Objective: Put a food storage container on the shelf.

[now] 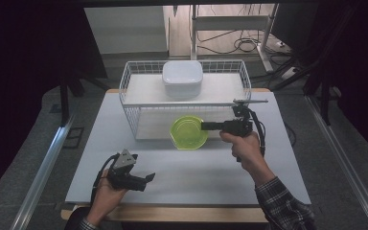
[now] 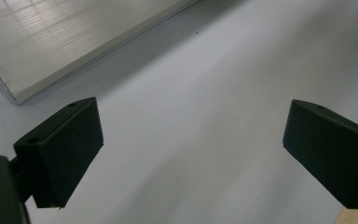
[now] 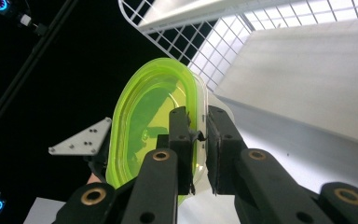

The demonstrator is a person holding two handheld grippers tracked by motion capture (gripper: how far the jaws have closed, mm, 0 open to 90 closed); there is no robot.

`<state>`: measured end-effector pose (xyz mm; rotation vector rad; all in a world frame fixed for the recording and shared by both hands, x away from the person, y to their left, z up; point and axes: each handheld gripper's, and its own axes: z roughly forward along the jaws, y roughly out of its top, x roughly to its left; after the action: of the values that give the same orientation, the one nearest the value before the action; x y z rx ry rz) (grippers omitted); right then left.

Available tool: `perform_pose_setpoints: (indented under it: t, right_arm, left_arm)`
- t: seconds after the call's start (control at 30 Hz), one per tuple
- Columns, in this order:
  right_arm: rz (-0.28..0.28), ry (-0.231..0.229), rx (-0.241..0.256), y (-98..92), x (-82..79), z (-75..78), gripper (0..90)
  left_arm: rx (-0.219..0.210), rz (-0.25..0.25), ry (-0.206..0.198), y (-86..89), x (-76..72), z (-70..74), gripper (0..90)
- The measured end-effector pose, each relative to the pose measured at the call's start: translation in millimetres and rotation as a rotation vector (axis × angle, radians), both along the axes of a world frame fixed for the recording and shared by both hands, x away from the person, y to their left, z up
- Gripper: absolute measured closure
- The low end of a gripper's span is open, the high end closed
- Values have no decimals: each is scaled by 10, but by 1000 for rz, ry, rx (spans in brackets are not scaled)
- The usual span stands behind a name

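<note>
A clear container with a lime-green lid (image 1: pixel 188 133) sits at the front edge of the white wire rack's (image 1: pixel 130 116) lower shelf, tilted slightly. My right gripper (image 1: pixel 204 126) is shut on its right rim. In the right gripper view the jaws of this gripper (image 3: pixel 200 137) pinch the edge of the green lid (image 3: pixel 149 116), and the clear tub shows behind it. My left gripper (image 1: pixel 149 177) hovers low over the table's front left with nothing in it. In its own view the left gripper (image 2: pixel 191 135) stands wide open over bare white tabletop.
A white lidded box (image 1: pixel 182 78) rests on the rack's upper shelf. The rack's lower shelf board (image 2: pixel 51 42) lies ahead and left of the left gripper. The white table (image 1: pixel 196 172) ends in a wooden front edge. Cables and metal frame legs lie on the floor behind.
</note>
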<state>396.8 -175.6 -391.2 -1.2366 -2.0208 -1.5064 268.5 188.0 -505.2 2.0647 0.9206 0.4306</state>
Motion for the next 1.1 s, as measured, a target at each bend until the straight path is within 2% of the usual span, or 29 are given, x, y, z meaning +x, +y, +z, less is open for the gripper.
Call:
perform_pose_setpoints:
  t: [0.5, 0.8, 1.1]
  right_arm:
    - [-12, -21, 34, -1, 113, 455, 815]
    - [-33, -51, 57, -10, 190, 747, 814]
    - [-55, -82, 58, 30, 294, 1033, 814]
  left_arm:
    - [-11, 5, -1, 4, 7, -10, 44]
    - [-10, 3, 2, 8, 12, -12, 44]
    - [-16, 3, 6, 10, 17, -15, 44]
